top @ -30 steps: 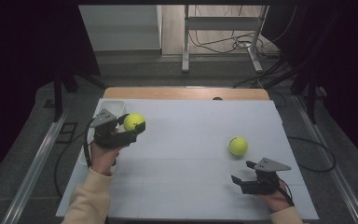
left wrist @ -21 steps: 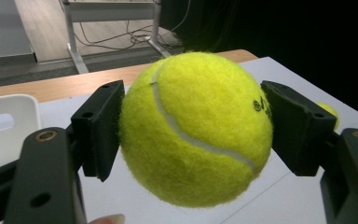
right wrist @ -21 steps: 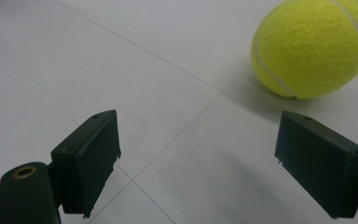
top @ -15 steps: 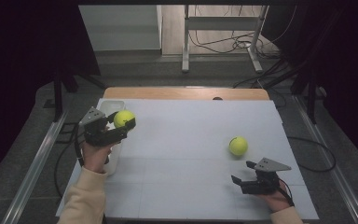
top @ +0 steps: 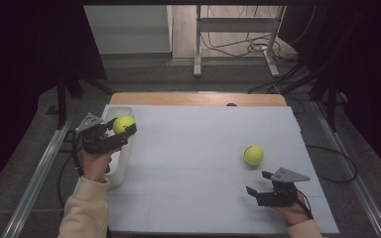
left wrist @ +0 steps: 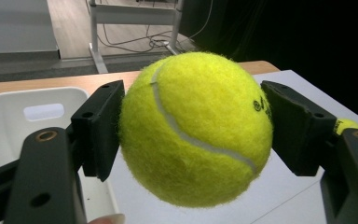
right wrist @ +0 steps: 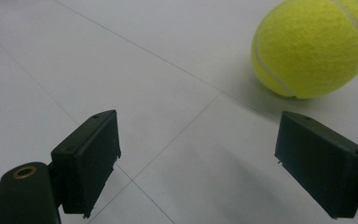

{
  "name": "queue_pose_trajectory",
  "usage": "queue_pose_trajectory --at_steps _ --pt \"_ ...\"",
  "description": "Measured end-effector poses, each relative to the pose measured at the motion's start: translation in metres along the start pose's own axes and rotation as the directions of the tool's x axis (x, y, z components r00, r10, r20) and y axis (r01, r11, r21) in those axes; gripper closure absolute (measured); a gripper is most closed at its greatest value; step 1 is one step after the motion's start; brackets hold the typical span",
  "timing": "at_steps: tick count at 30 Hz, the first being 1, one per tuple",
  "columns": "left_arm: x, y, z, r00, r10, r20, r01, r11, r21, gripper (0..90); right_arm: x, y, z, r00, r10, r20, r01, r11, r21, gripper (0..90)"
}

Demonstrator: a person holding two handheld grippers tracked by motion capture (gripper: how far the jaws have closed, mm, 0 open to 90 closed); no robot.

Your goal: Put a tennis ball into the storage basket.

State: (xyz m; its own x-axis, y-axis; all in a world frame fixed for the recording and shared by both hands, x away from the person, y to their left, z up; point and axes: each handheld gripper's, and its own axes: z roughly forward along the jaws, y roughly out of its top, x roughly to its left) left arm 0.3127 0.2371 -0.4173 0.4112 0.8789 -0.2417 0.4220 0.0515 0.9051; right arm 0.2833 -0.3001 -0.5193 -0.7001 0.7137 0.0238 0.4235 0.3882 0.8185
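Jaws of the left gripper (left wrist: 193,135) clamp a round tennis ball (left wrist: 196,128).

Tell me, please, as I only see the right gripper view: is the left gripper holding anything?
Observer: Yes, the left gripper is shut on a tennis ball.
Operator: Thank you. Where is it holding that ball?
Observer: In the air, by the far end of a white bin that sits at the left edge of the table.
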Motion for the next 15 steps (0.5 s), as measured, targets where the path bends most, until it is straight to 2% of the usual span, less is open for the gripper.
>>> queue_pose_trajectory --at_steps 7,15 --pt "0.0048 -0.0003 -0.0018 0.9998 -0.002 -0.02 0.002 1.0 -0.009 26.1 0.0001 0.0 0.0001 1.0 0.002 -0.001 -0.002 1.0 0.001 14.6" --pt "0.0097 -0.0011 0.0015 0.999 0.0 -0.044 0.0 1.0 0.009 26.1 0.0003 0.0002 -0.0001 1.0 -0.001 0.004 0.001 1.0 0.003 14.6"
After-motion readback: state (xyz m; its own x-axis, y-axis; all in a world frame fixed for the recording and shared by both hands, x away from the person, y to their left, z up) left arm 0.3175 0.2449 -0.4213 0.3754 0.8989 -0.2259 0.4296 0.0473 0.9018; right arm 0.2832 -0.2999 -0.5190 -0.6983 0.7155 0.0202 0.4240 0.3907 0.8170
